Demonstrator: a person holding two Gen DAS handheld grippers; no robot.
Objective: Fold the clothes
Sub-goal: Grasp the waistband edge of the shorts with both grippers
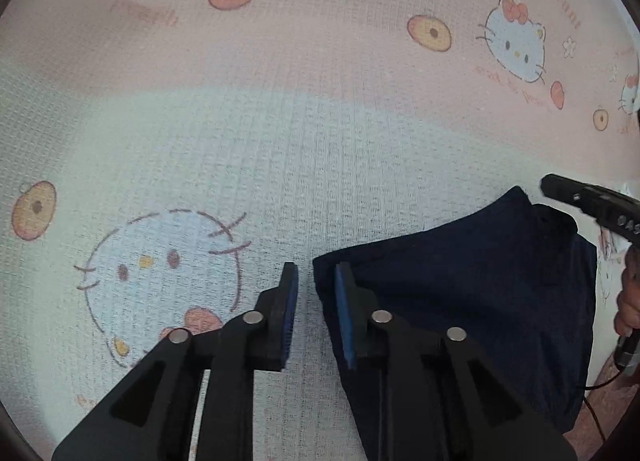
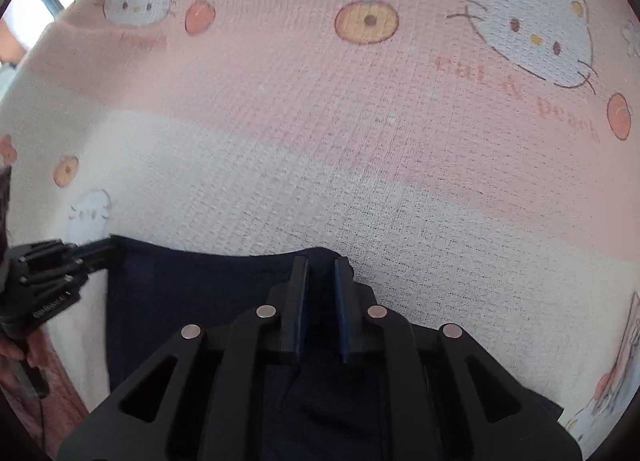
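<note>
Between left gripper [image 1: 316,281] pads: gap, nothing held, navy garment [image 1: 460,281] edge just beside right pad. Right gripper [image 2: 321,273] nearly closed over far hem, grip unclear. Beyond: cartoon-print sheet [image 1: 320,101]. Risk: loose corners slipping, fold going crooked.

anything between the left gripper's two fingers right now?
Left wrist view: only bare printed sheet shows in the left gripper gap; the navy garment edge lies beside the right finger.
</note>
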